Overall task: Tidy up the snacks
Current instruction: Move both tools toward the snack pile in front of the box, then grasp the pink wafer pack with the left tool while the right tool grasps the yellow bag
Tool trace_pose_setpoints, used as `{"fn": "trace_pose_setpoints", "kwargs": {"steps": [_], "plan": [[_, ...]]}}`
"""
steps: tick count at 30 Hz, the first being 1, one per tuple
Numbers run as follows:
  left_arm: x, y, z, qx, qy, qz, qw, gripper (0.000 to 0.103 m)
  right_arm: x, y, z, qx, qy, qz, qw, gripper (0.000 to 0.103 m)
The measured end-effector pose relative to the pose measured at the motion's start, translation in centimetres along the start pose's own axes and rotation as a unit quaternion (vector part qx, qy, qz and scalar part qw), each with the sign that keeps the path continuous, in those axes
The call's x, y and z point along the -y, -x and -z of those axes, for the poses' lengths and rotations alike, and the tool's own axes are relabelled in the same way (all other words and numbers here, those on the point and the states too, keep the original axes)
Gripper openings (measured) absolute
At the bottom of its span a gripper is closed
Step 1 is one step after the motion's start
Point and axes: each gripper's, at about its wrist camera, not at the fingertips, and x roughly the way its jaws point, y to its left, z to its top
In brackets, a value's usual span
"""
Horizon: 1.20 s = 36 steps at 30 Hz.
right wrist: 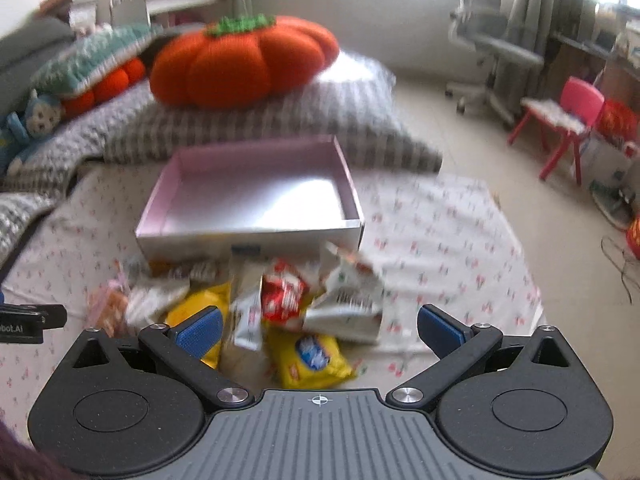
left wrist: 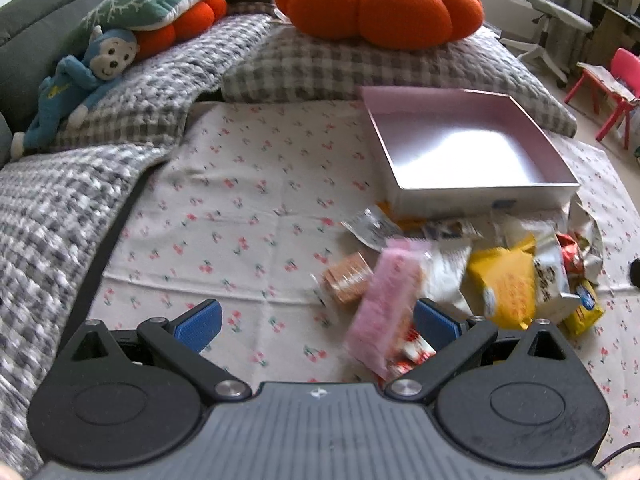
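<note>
- you had the snack pile point(right wrist: 280, 312) heaped on the cherry-print cloth point(left wrist: 240, 208), just in front of the near wall of the pink box point(right wrist: 256, 200) — the box lay open and, as far as both views showed, held nothing yet.
- the step in hand looked like the first pick. to do it well, you needed to choose 1 packet at the edge of the heap, not the middle, so the fingers closed on 1 wrapper only.
- for your left gripper point(left wrist: 316, 324), the pink packet point(left wrist: 384, 304) was the natural choice: it lay near the right-hand blue pad point(left wrist: 434, 322), tilted, with the wafer packet point(left wrist: 347, 278) just beside it. the frame was blurred there, so i could not tell whether the pad touched it.
- for your right gripper point(right wrist: 320, 326), the yellow packet point(right wrist: 308, 356) sat between the fingers, with the red packet point(right wrist: 282, 300) and a crumpled white wrapper point(right wrist: 348, 300) just beyond.
- a crinkly bag slips and folds, i judged — better to come down square across its short side and lift clear of the box wall before carrying over.
- the claws: both stood wide open, pads well apart, and neither had hold of anything. the left one hovered to the left of the heap; the right one hung over its near edge.
- 1 risk: sweeping in low could shove packets under the box's front wall.
</note>
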Motion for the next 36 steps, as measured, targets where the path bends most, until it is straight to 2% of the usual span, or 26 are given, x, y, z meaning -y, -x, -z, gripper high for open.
{"fn": "trace_pose_setpoints", "kwargs": {"steps": [2,5,8,9,12,13,21,25,29,36], "plan": [[-0.4,-0.1,-0.6,0.002,-0.004,0.004,1.0000,0.101,0.4,0.1,-0.5,-0.012,-0.007,-0.020,1.000,0.103],[-0.9,-0.4,-1.0,0.006,-0.003,0.024,0.9997,0.101,1.2,-1.1,-1.3,-0.074,-0.039,-0.085,0.993,0.103],[-1.1,-1.7,-1.0,-0.005,0.000,0.059,0.9982,0.098,1.4,-2.1,-1.5,-0.115,-0.063,-0.124,0.984,0.103],[-1.2,-2.1,-0.8,-0.008,0.001,0.069,0.9976,0.095,1.4,-2.3,-1.5,-0.121,-0.069,-0.143,0.980,0.103],[-1.3,-3.6,-0.3,-0.020,0.001,0.100,0.9948,0.084,0.9,-3.0,-1.1,-0.144,-0.067,-0.161,0.974,0.103],[-1.3,-4.1,-0.2,-0.026,0.002,0.111,0.9935,0.082,0.3,-3.5,-0.9,-0.154,-0.059,-0.153,0.974,0.103],[-1.2,-6.0,-0.2,-0.050,0.029,0.193,0.9794,0.068,-1.3,-6.9,0.5,-0.210,-0.122,-0.198,0.950,0.099],[-0.6,-6.2,0.2,-0.041,-0.006,0.187,0.9815,0.057,-1.7,-8.2,0.9,-0.223,-0.132,-0.198,0.945,0.091],[-0.3,-6.6,0.6,-0.036,-0.034,0.181,0.9822,0.056,-1.9,-9.4,1.5,-0.238,-0.134,-0.188,0.943,0.084],[-0.1,-7.3,0.8,-0.052,-0.045,0.182,0.9809,0.047,-2.8,-10.3,2.3,-0.251,-0.118,-0.169,0.946,0.069]]}}
